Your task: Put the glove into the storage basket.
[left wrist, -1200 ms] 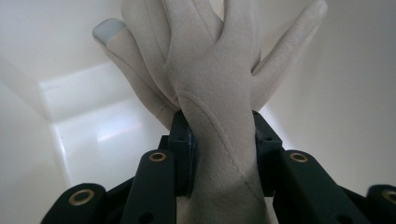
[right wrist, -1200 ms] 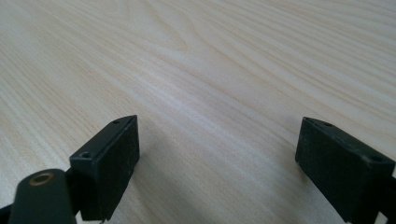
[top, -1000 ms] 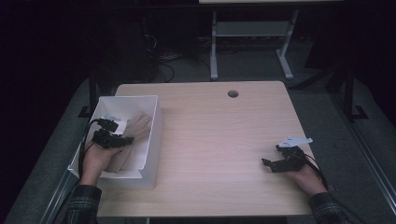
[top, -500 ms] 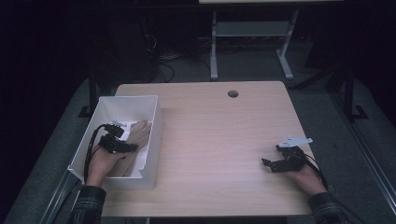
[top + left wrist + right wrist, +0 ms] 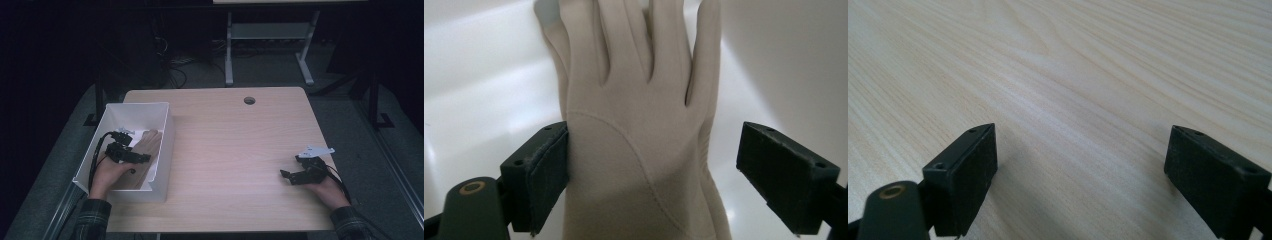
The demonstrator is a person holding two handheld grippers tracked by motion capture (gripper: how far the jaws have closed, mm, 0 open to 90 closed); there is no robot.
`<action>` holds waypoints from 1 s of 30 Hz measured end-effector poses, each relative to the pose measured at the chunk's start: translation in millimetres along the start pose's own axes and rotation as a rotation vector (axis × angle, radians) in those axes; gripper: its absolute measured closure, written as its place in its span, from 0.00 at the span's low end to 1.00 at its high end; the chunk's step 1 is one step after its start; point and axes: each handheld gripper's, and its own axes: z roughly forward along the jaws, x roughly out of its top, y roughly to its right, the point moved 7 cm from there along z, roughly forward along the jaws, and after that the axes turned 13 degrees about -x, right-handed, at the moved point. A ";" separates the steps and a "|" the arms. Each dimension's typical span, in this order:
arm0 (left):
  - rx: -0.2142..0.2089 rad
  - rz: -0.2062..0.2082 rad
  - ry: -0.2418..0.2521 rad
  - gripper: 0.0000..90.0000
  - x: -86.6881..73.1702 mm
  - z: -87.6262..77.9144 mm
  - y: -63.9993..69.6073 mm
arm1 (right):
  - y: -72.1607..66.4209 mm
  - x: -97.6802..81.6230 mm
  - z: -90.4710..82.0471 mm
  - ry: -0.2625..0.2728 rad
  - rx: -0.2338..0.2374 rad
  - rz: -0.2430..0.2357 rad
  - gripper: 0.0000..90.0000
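High view: the left gripper (image 5: 131,154) sits lower and nearer the person in the white bin (image 5: 165,150) than a second ago, above the beige glove (image 5: 146,145) lying on the bin floor. The right gripper (image 5: 295,172) rests unmoved on the surface (image 5: 235,145).

Left gripper view: its fingers (image 5: 549,170) have just been opening and stand wide; the glove lies between them, touching the left pad, clear of the right.

Right gripper view: fingers (image 5: 970,172) wide apart, holding nothing, over bare wood.

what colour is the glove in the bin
Beige glove, clearest in the left gripper view.
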 end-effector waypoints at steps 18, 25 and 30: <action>-0.069 0.104 0.152 0.15 66.0 -56.0 55.4 | 0.0 -0.1 -0.1 0.000 -0.001 0.000 0.15; -0.130 0.165 0.179 0.15 89.7 -54.7 95.1 | 0.0 0.0 0.0 0.000 -0.001 0.000 0.15; -0.166 0.205 0.195 0.15 102.9 -48.7 124.6 | 0.0 0.0 0.0 0.001 -0.001 0.000 0.15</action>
